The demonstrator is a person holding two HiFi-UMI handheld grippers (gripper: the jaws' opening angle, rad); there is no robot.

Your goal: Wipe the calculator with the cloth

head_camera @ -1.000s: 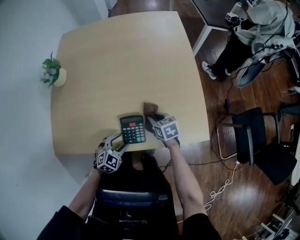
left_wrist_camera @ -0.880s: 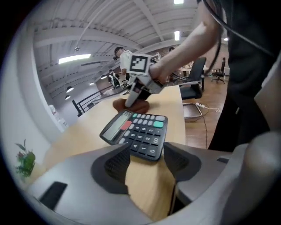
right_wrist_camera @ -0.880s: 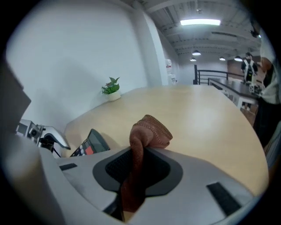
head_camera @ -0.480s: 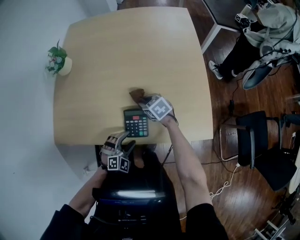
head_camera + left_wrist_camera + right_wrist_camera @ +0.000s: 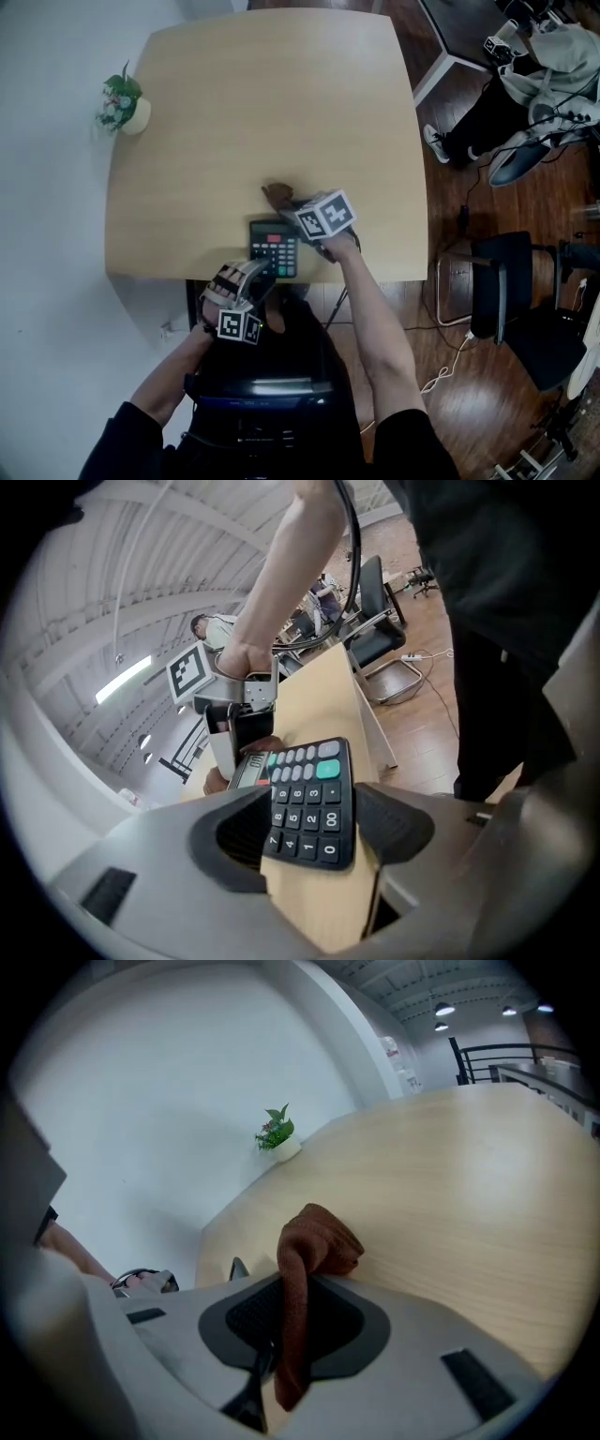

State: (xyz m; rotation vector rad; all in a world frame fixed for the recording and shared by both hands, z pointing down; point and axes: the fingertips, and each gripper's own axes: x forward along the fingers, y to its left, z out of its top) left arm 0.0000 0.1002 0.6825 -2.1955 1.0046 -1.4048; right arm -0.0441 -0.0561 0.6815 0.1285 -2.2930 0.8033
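Observation:
The black calculator [image 5: 275, 248] lies near the table's front edge, keys up [image 5: 309, 799]. My left gripper [image 5: 255, 278] is at its near end, at the table edge. Its jaws [image 5: 314, 822] stand wide on either side of the calculator's near corner, and a gap shows at the right pad. My right gripper [image 5: 298, 208] is just past the calculator's far end, shut on a brown cloth [image 5: 277, 195]. The cloth [image 5: 314, 1241] hangs folded between the pads and bunches on the wood. In the left gripper view the right gripper [image 5: 246, 733] stands over the display.
The light wooden table [image 5: 281, 112] has a small potted plant [image 5: 124, 101] at its far left corner. Dark chairs [image 5: 506, 281] and cables stand on the floor to the right. A seated person [image 5: 525, 84] is at the far right.
The right gripper carried the cloth leftward, from beside the calculator's right side to its far end. The left gripper rolled, and its jaws opened wider at the calculator's near end.

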